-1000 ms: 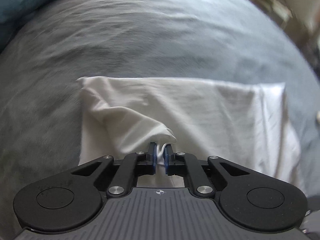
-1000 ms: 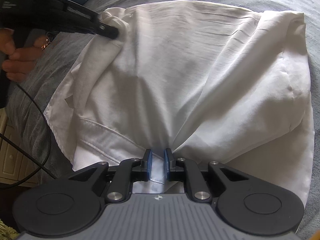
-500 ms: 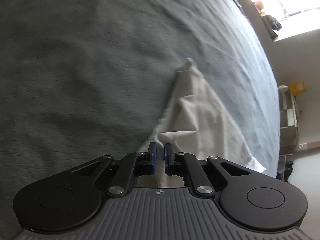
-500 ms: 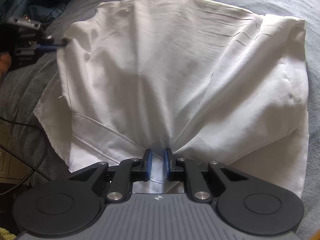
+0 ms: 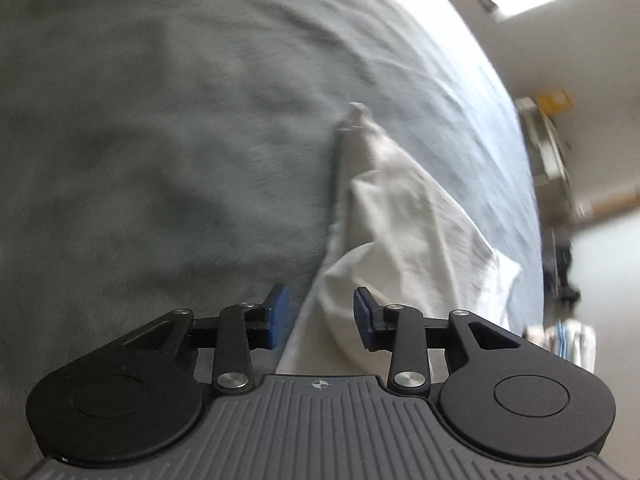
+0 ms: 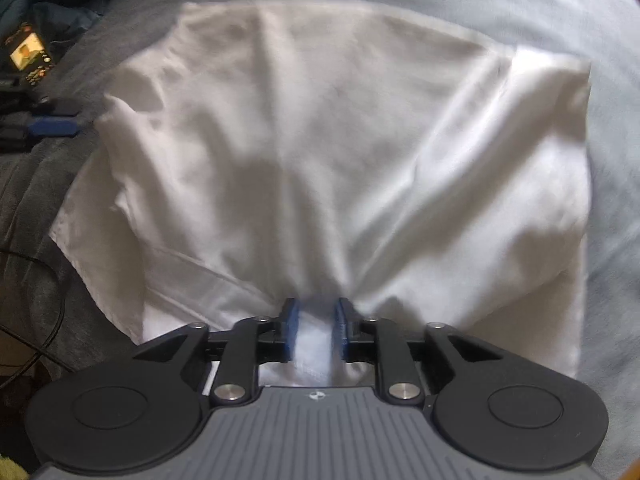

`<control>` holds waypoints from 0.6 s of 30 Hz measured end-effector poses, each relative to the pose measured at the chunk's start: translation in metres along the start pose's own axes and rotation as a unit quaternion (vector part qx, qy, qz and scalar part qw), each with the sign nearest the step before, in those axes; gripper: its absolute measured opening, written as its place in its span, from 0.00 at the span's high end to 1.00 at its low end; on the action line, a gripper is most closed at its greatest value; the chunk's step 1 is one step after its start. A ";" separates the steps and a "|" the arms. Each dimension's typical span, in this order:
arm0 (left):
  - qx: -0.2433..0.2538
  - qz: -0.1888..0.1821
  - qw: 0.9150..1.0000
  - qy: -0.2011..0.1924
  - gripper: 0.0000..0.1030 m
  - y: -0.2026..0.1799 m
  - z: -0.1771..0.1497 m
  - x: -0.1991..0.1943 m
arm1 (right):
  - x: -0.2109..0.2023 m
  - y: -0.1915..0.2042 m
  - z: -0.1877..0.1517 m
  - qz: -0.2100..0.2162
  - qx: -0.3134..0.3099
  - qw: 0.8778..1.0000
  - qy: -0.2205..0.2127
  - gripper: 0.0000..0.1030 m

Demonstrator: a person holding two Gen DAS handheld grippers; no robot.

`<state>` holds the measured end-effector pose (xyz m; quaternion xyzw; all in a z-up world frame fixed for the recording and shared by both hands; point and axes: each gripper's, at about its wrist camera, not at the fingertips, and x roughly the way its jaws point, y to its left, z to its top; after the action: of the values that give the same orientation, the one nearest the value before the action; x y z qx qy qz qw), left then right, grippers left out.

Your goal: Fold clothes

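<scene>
A white garment lies folded on a grey bedspread. In the left wrist view the garment runs away from me to the right of centre. My left gripper is open, its blue pads apart with the garment's near edge lying between them untouched. My right gripper is slightly open, with bunched white cloth between its blue pads. The left gripper also shows in the right wrist view at the garment's left edge.
The grey bedspread fills the left of the left wrist view. Shelves and clutter stand past the bed's right edge. A dark device with a small screen and a black cable lie at the bed's left side.
My left gripper has opened and let go of the garment's corner. My right gripper's jaws have parted a little. The garment's left flap now lies folded over on the bed.
</scene>
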<state>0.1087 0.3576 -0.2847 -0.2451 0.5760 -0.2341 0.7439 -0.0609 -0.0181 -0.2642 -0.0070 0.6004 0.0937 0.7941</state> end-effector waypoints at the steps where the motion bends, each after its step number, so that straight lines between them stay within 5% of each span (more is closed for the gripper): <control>1: 0.018 -0.005 1.000 0.007 0.63 -0.005 0.004 0.004 | -0.008 0.005 0.003 -0.004 -0.015 1.000 -0.012 0.77; 8: 0.100 0.003 0.993 0.056 0.66 -0.028 0.010 0.036 | -0.036 0.071 0.036 0.040 -0.102 0.990 -0.091 0.68; 15: 0.113 0.002 0.992 0.060 0.99 -0.025 -0.003 0.026 | 0.001 0.123 0.052 0.042 -0.186 0.978 -0.089 0.68; 17: 0.105 0.002 0.992 0.064 1.00 -0.023 -0.004 0.017 | 0.012 0.126 0.052 0.036 -0.190 0.978 -0.077 0.92; 18: 0.093 -0.003 0.993 0.067 1.00 -0.021 -0.003 0.013 | 0.012 0.125 0.053 0.038 -0.191 0.978 -0.075 0.95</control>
<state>0.1074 0.3331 -0.2822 -0.1606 0.5994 -0.3047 0.7225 -0.0267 0.1134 -0.2478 -0.1284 0.5101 0.2369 0.8168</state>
